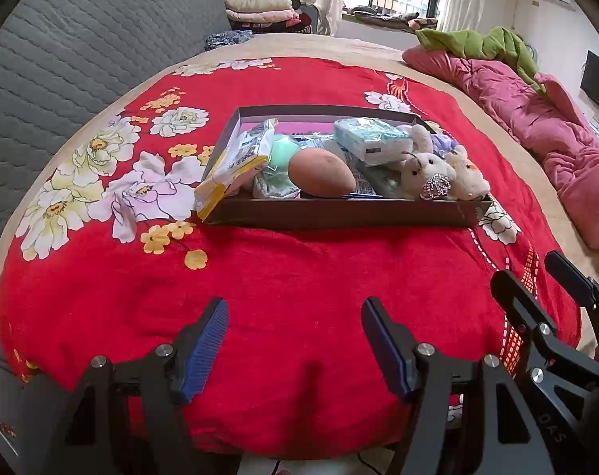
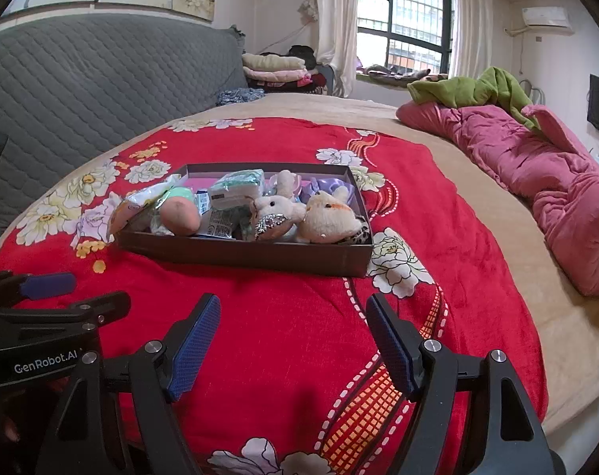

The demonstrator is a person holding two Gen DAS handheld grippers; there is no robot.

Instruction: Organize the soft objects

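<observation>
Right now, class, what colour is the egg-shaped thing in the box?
Orange-brown egg, clearest in the left wrist view.

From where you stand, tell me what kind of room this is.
Most likely a bedroom in a home. A wide bed under a red floral blanket fills the view, with a grey quilted headboard behind it, a bunched pink quilt at one side and folded clothes by the curtained window.
</observation>
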